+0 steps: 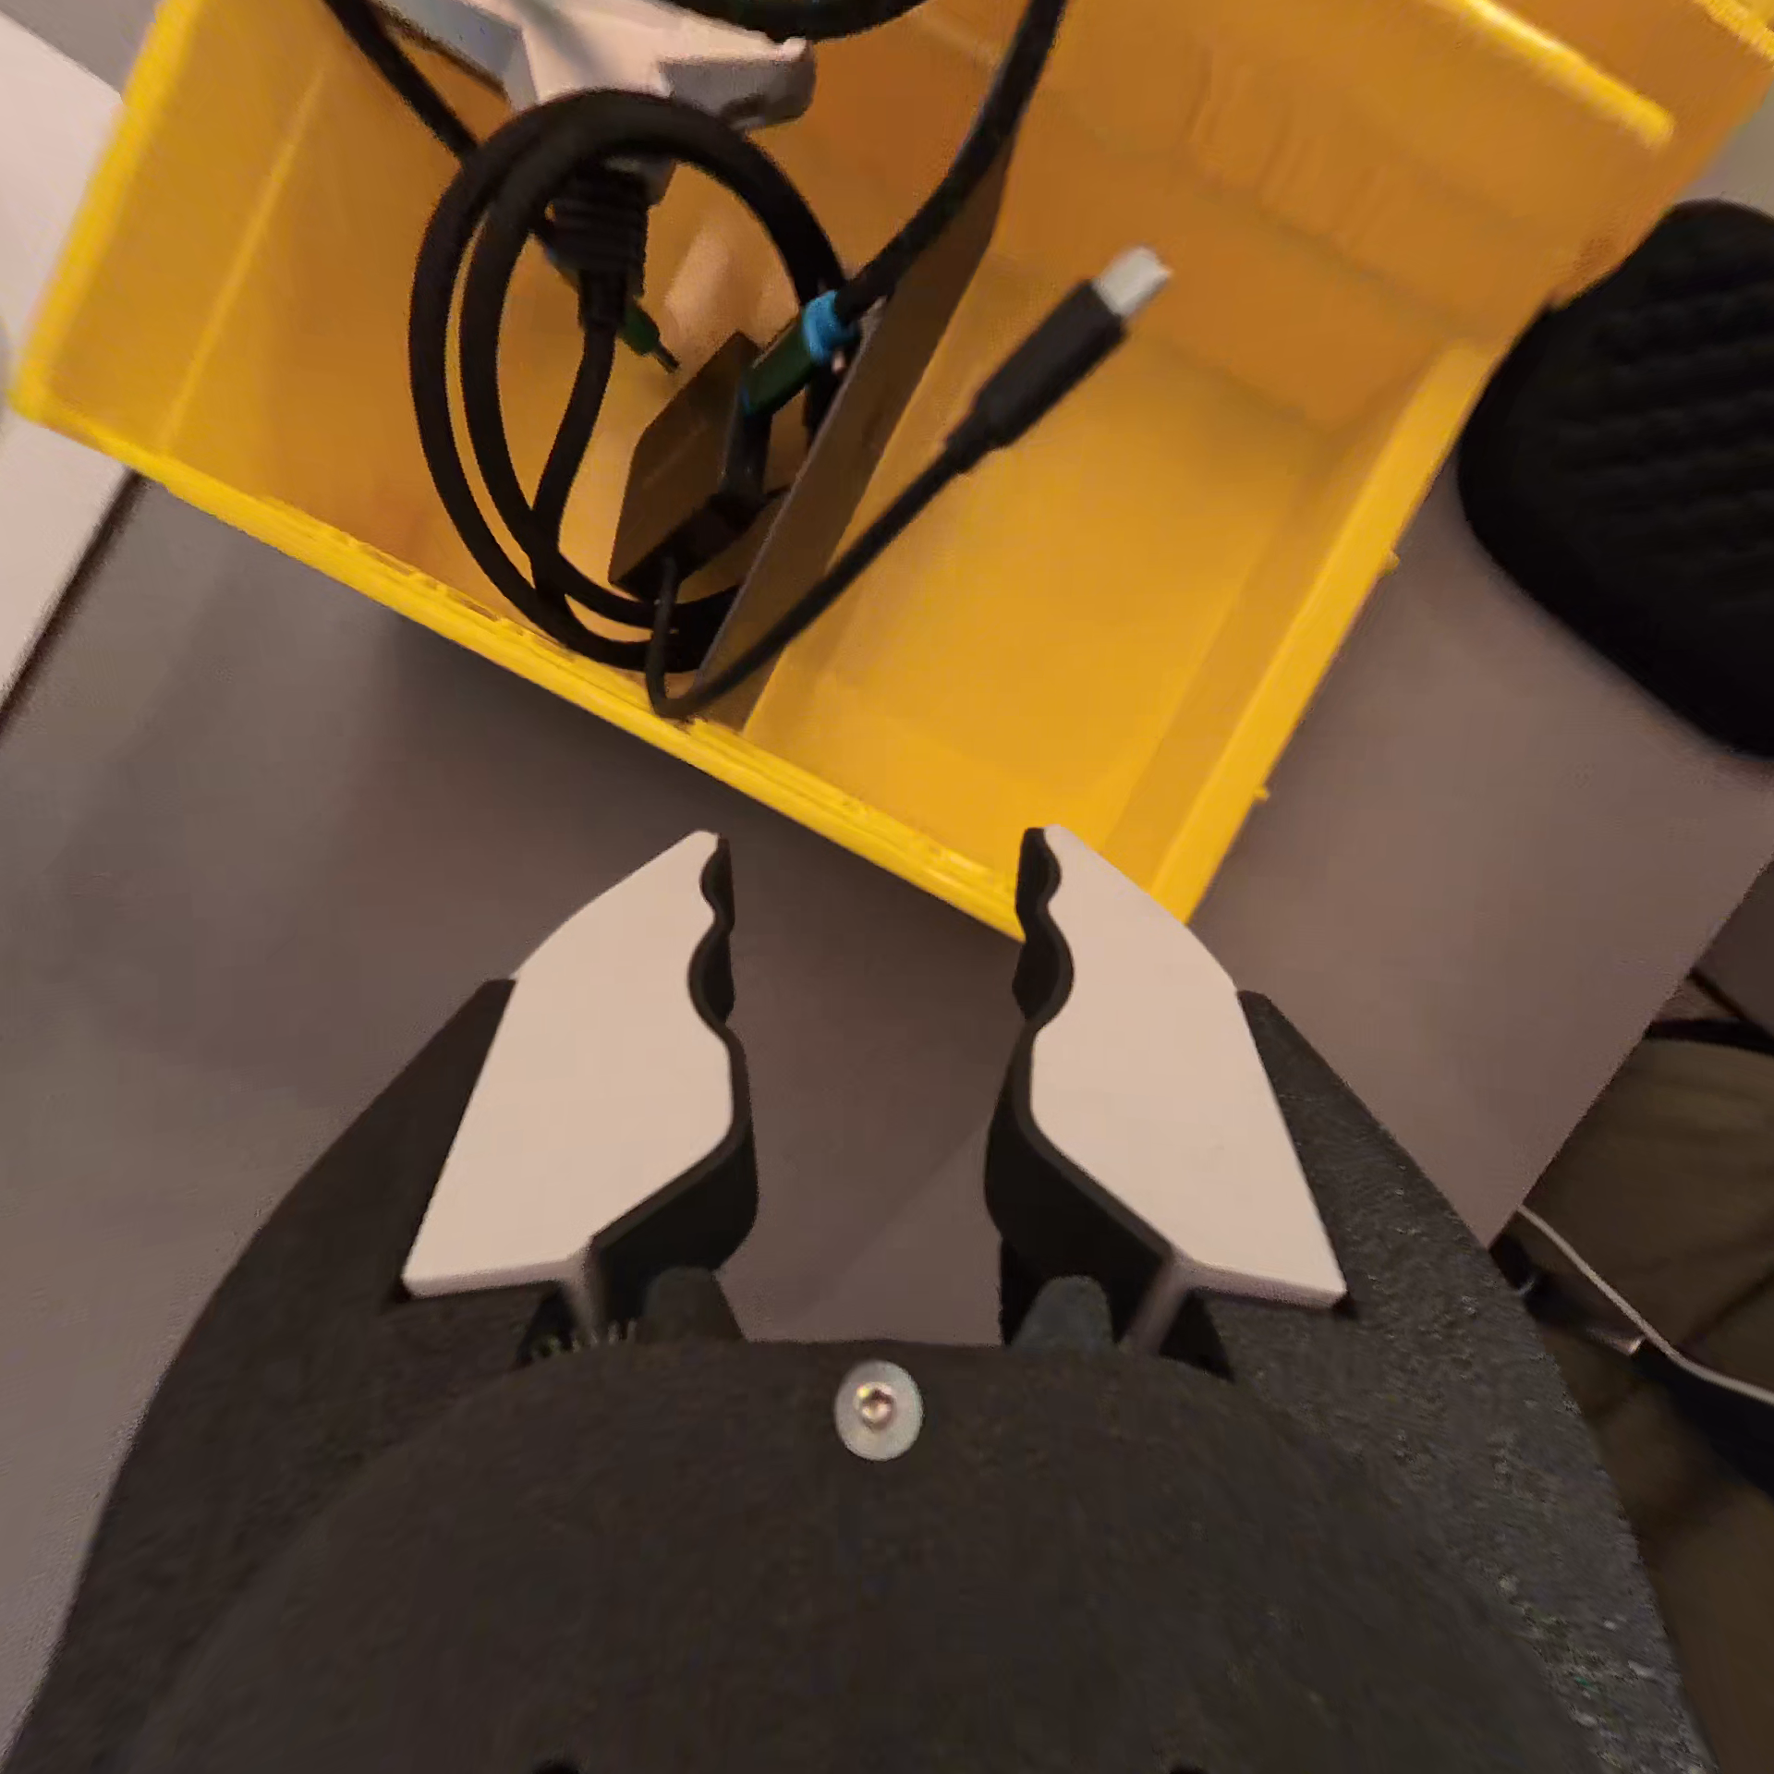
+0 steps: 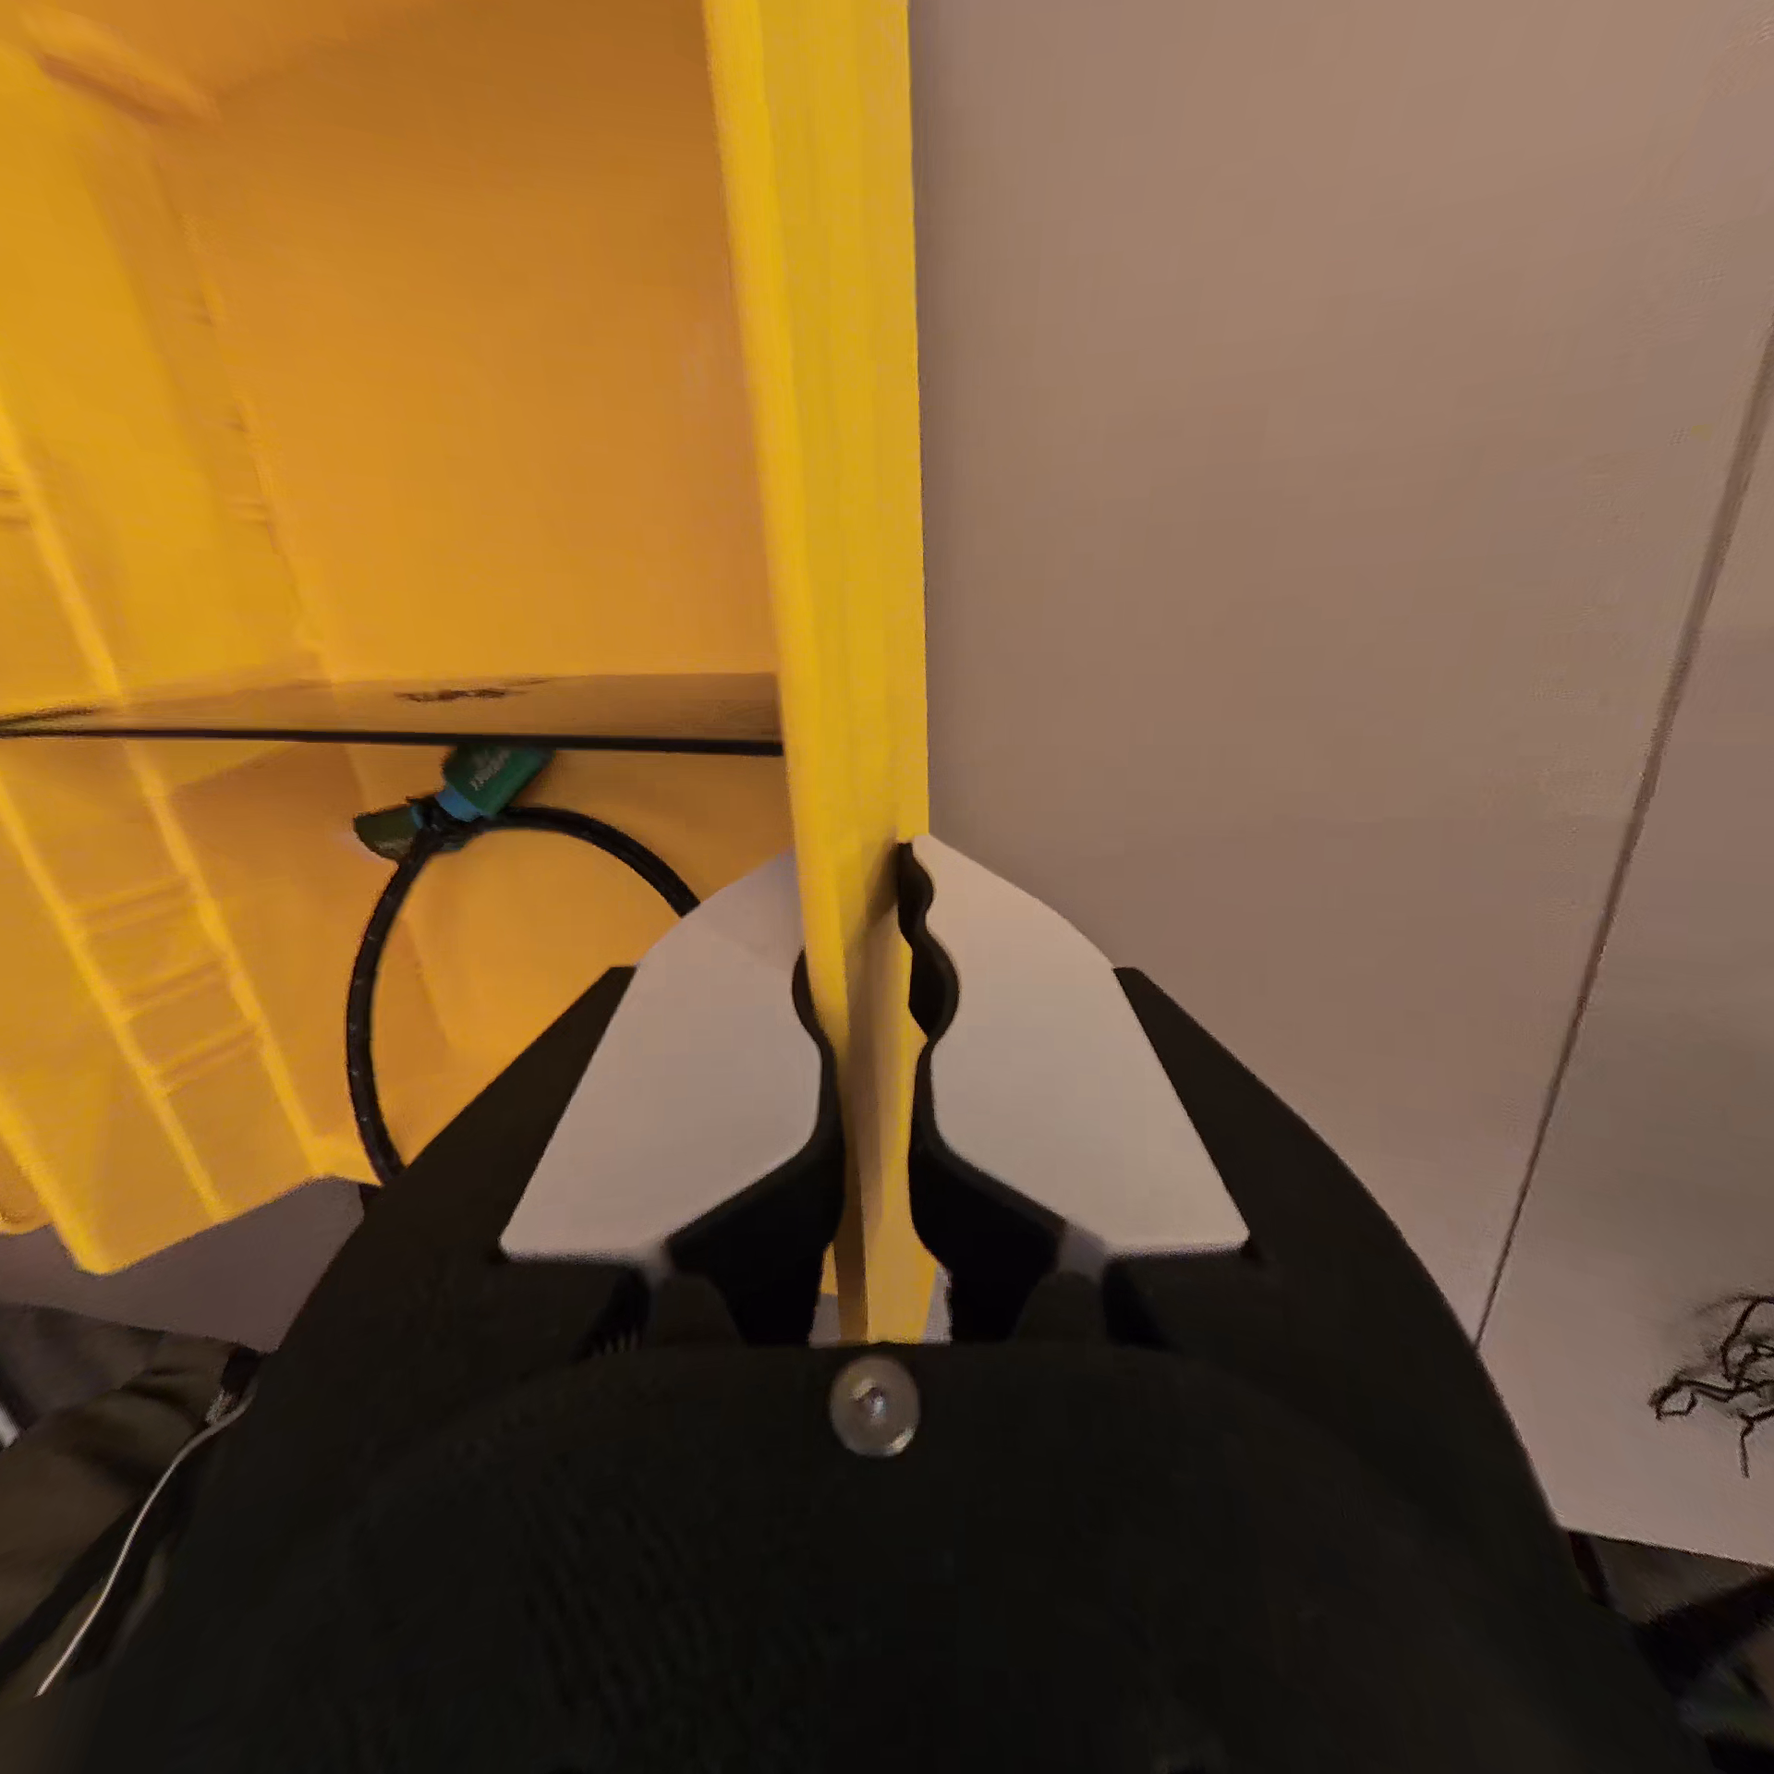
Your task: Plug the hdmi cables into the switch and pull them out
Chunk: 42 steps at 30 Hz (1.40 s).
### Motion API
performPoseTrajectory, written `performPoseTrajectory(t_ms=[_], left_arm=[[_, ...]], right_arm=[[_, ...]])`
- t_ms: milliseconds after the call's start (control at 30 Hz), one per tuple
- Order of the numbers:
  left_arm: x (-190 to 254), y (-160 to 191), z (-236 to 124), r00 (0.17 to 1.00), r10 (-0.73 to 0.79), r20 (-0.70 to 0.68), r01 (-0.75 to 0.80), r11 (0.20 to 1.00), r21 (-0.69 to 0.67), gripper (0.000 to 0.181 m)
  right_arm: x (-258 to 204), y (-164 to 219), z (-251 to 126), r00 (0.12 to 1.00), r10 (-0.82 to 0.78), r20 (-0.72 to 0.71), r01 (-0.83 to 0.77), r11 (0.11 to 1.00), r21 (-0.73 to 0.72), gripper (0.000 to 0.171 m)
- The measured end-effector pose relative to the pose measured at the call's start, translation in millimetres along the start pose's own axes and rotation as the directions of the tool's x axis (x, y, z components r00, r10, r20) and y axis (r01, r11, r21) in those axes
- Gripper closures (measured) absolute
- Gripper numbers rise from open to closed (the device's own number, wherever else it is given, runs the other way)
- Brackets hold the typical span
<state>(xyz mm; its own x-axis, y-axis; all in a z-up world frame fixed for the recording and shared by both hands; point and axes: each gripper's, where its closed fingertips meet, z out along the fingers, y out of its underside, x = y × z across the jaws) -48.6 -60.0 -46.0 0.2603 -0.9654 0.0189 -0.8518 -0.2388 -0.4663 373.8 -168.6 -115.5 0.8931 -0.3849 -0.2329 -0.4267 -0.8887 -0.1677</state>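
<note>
A yellow bin (image 1: 1104, 614) stands on a grey table, split by a dark divider (image 1: 864, 461). In its left compartment lie a small black switch box (image 1: 686, 470), coiled black cables (image 1: 461, 403) and a green HDMI plug with a blue collar (image 1: 802, 360) at the switch. A black cable with a silver plug (image 1: 1133, 278) lies across the right compartment. My left gripper (image 1: 869, 845) is open and empty, in front of the bin's near wall. My right gripper (image 2: 854, 854) is shut on the bin's yellow wall (image 2: 826, 480). The green plug (image 2: 485, 776) and a cable loop (image 2: 384, 960) show beside it.
The right gripper's grey fingers (image 1: 672, 72) show at the bin's far side. A black padded object (image 1: 1632, 461) sits right of the bin. The grey table (image 1: 288, 768) stretches in front of the bin. A pale table top (image 2: 1344, 576) lies right of the bin wall. The tips of one gripper are about 45 cm away from the tips of the other.
</note>
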Motion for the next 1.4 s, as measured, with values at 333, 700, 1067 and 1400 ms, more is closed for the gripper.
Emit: performPoseTrajectory(t_ms=[333,700,1067,1400], left_arm=[[-1.9,16.6,51.3,0.944,-0.303,-0.128,0.272,0.938,-0.217,0.109],[-11.3,18.1,64.5,0.854,-0.484,-0.189,0.328,0.784,-0.528,0.132],[-80.3,54.7,32.0,0.752,-0.650,-0.106,0.517,0.682,-0.518,0.166],[-162.3,152.1,-21.6,0.533,-0.846,-0.017,0.796,0.508,-0.329,0.160]], right_arm=[[-20.7,21.4,16.2,0.995,-0.030,0.091,0.033,0.999,-0.033,0.156],[-18.3,11.3,14.7,0.990,-0.140,-0.017,0.139,0.989,-0.057,0.164],[-43.1,-3.6,23.9,0.978,-0.209,-0.007,0.208,0.976,-0.066,0.164],[-92.9,-15.6,35.9,0.978,-0.164,0.130,0.173,0.983,-0.060,0.161]])
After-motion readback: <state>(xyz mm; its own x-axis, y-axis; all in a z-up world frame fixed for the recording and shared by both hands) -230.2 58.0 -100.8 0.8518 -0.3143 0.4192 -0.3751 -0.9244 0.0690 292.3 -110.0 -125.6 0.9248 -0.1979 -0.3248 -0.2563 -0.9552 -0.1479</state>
